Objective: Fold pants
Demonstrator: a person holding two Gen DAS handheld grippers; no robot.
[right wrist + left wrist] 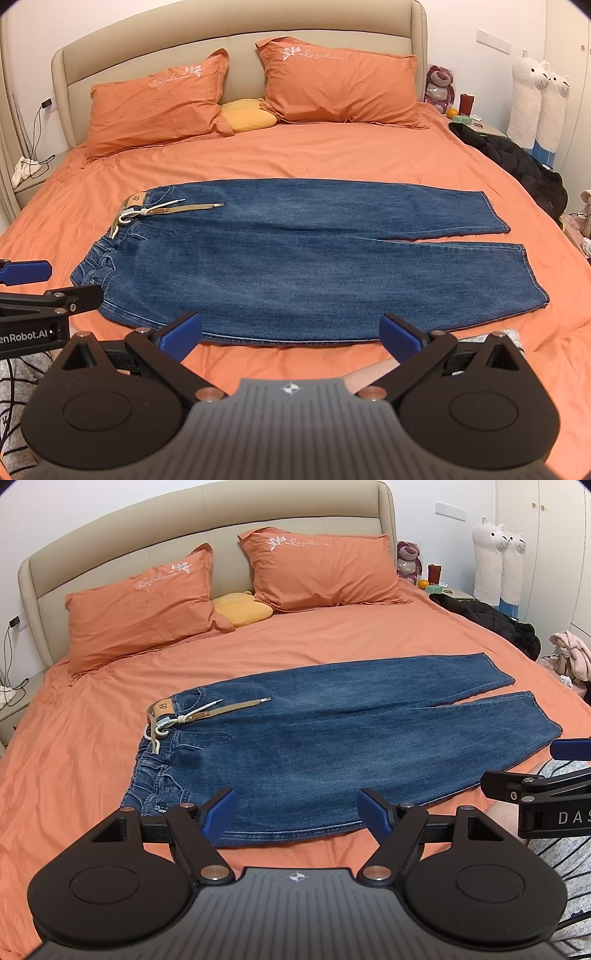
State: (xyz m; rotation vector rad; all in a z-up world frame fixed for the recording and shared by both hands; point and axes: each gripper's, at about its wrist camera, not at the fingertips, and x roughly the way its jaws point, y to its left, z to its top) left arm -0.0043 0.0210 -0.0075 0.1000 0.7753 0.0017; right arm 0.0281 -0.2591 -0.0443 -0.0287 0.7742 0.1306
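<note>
Blue jeans [332,738] lie flat across the orange bed, waist at the left with a tan belt [207,710] and white drawstring, both legs stretched to the right. They also show in the right wrist view [295,258]. My left gripper [297,818] is open and empty, hovering over the near edge of the jeans close to the waist. My right gripper [291,338] is open and empty, over the near edge of the lower leg. Each gripper shows at the edge of the other's view.
Two orange pillows [317,568] and a yellow cushion [242,607] lie by the headboard. A black jacket [491,620] lies on the bed's right edge. Plush toys [498,561] and a nightstand stand at the right. Cables hang at the left wall.
</note>
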